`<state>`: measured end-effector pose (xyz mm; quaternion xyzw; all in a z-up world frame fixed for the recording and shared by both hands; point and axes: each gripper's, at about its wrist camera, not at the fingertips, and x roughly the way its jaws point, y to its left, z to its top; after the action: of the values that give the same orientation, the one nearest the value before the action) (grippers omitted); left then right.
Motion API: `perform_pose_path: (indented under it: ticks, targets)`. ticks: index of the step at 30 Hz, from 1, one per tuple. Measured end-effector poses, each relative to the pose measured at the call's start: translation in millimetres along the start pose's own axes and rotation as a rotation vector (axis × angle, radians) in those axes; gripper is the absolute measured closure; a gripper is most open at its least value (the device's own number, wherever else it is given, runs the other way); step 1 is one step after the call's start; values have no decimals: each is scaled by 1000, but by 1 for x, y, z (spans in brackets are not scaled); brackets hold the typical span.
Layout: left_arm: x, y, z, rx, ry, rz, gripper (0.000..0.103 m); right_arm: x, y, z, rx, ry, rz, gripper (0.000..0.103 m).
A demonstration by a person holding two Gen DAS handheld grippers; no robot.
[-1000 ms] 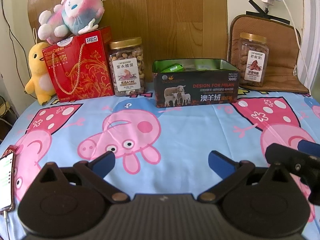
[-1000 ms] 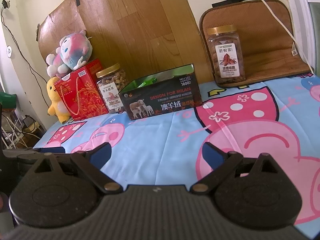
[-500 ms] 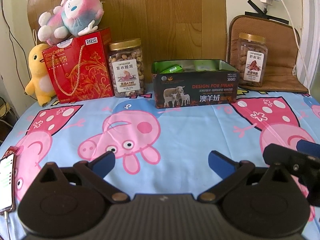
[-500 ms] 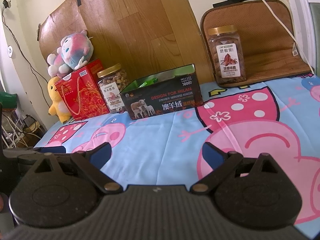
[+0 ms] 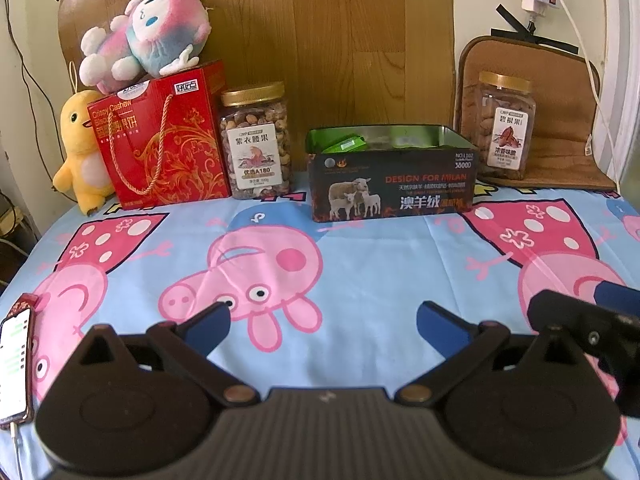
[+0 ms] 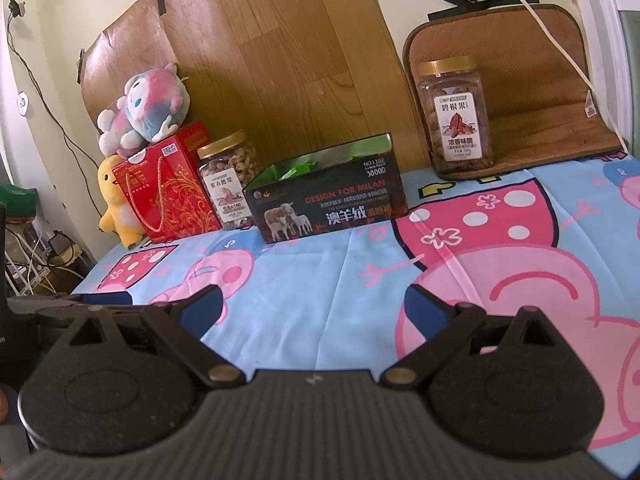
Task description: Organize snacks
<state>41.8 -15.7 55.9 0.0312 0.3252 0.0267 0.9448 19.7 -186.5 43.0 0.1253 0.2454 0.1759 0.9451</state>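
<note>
The dark tin box with sheep printed on its side stands open with green packets inside, on the cartoon-pig cloth before a wooden board, at 12 o'clock, well apart from the left gripper and right gripper, both jaws wide open and empty.

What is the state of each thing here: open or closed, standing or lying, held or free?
Left tool: open, empty.
Right tool: open, empty.
Tin: lid off, green packets inside.
Cashew jar: upright, lid on.
Pecan jar: upright, lid on.
Red box: upright, closed.
Phone: lying, screen lit.
</note>
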Motion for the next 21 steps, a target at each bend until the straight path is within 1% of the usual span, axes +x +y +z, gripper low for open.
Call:
perform_pose_path:
  ticks: [21]
  targets:
    - [-1,1,1,-2,-5,4,0,-1,0,0,-1,-3,0,4]
